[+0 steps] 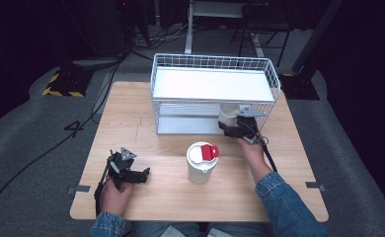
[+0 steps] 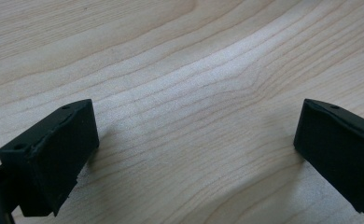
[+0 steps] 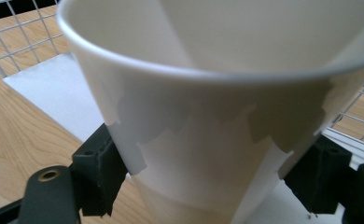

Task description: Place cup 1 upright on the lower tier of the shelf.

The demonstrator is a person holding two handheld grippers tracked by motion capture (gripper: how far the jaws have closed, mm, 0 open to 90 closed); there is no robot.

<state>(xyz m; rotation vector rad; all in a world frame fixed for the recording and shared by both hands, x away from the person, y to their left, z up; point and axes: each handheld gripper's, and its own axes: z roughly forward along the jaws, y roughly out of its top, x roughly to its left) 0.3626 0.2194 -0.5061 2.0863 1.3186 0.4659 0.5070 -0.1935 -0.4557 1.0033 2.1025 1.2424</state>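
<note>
I am holding the right tool (image 1: 231, 127) clamped on a white paper cup (image 3: 208, 140), mid-wall, inside the wire rack's (image 1: 215, 94) lower tier at the counter's (image 1: 146, 197) far edge. The cup is looking light, thin-walled, crushable; I am judging gentle pressure below the rim safest. The left tool (image 1: 143, 174) is resting open near the front-left corner.

White wire two-shelf rack (image 1: 215, 64) sits at the wooden table's (image 1: 131, 128) far edge. White paper cup (image 1: 226, 116) stands on its lower shelf, right end. White lidded tumbler with red flap (image 1: 201, 163) stands before it, near centre.
</note>
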